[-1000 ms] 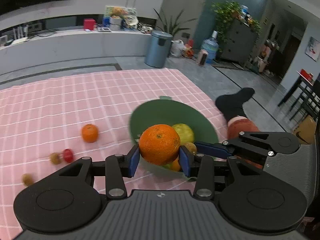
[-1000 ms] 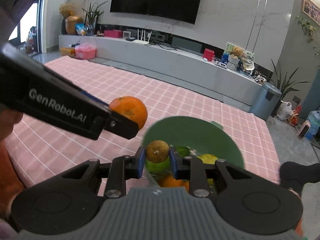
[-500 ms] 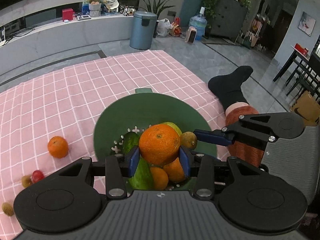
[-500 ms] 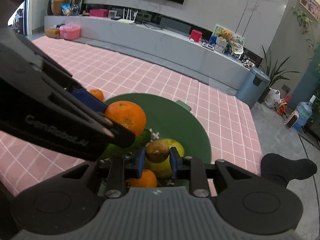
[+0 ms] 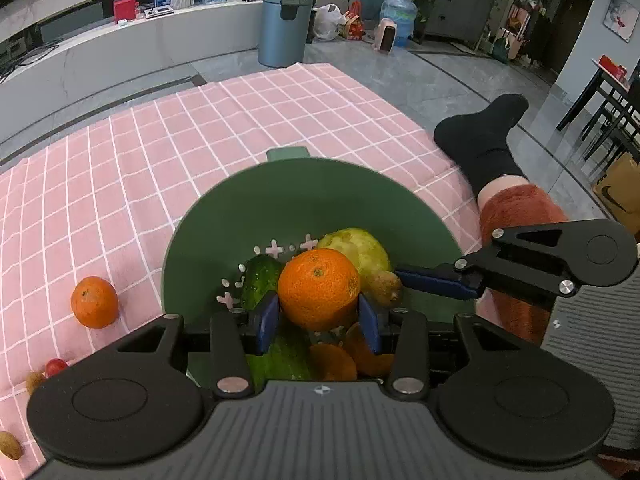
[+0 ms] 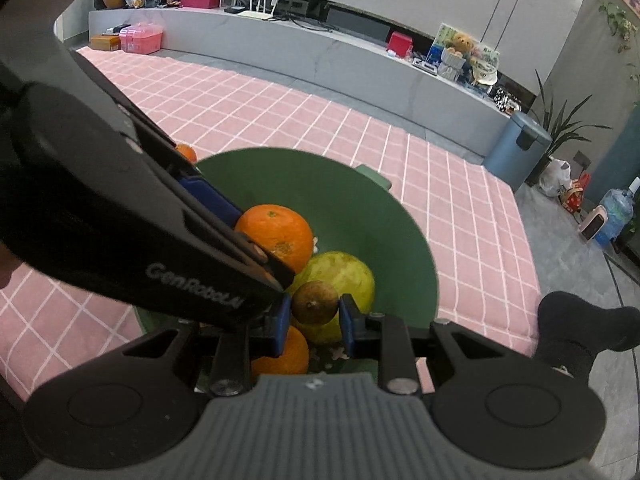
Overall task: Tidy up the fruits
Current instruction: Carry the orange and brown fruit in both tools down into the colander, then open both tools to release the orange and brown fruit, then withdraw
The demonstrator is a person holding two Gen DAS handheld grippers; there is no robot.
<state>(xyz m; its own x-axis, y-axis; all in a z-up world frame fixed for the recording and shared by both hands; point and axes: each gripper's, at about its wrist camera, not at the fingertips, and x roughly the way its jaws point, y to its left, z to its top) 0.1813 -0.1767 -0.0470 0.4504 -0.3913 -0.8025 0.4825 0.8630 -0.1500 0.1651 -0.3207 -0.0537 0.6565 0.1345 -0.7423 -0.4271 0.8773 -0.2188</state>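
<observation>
A green colander bowl (image 5: 304, 200) stands on the pink checked cloth and holds a cucumber (image 5: 260, 280), a yellow-green guava (image 5: 360, 244) and oranges (image 5: 332, 360). My left gripper (image 5: 318, 316) is shut on a large orange (image 5: 318, 294) and holds it inside the bowl, just above the fruit. My right gripper (image 6: 314, 320) is shut on a small brown kiwi (image 6: 315, 303), also inside the bowl (image 6: 360, 208), beside the guava (image 6: 344, 276). The two grippers are close together. In the right wrist view the left gripper's arm covers the bowl's left side.
On the cloth left of the bowl lie a loose orange (image 5: 95, 302), a small red fruit (image 5: 56, 366) and brown nuts (image 5: 34, 380). A person's leg in a black sock (image 5: 480, 148) lies at the cloth's right edge. A grey bin (image 5: 285, 28) stands beyond the cloth.
Both grippers have moved forward and down over the bowl, each carrying its fruit. The orange and the kiwi now sit low inside the bowl, near the fruit there.
</observation>
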